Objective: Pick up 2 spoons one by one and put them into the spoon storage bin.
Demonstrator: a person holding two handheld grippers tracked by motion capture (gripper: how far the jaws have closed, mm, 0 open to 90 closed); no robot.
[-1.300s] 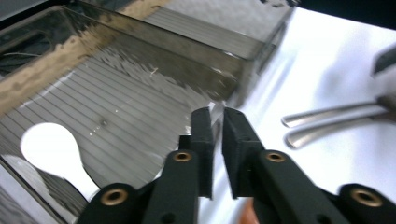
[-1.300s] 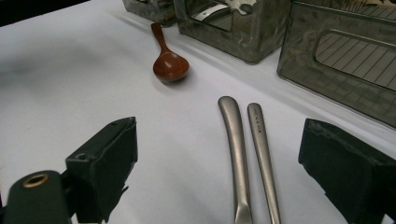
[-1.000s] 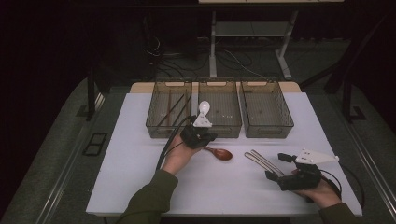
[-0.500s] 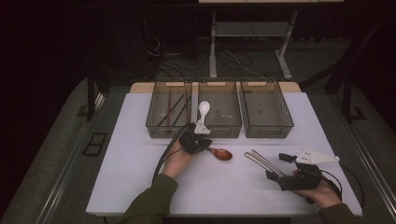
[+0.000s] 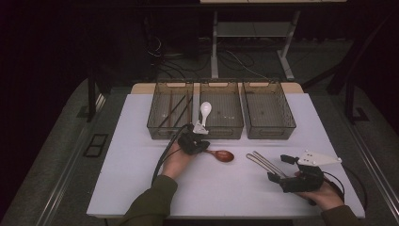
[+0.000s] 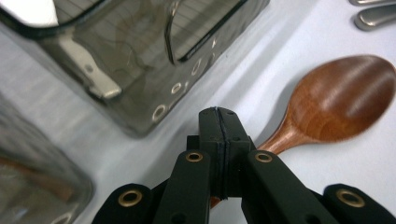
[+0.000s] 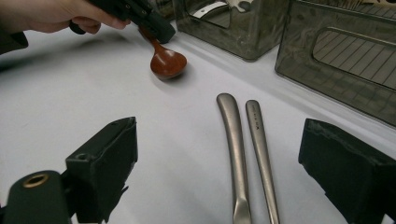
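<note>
A white tabletop [image 5: 141,188] is being shown from above, with three smoky translucent plastic bins [image 5: 221,110] lined up in the upper middle of the frame. Near the centre, the left tongs [image 5: 203,147] are being held shut on the handle of a glossy brown wooden spoon [image 5: 225,155]. The handle is being hidden by the black jaws, so just the oval bowl is being seen lying on the tabletop, just below the middle bin. In the left gripper view the pressed-together jaws are being seen with the spoon's neck emerging beneath them. At the lower right, the right tongs [image 5: 277,168] are being held wide open and empty, with two brushed-metal handles [image 7: 245,140] lying between them, their ends being cut off by the frame's bottom edge.
</note>
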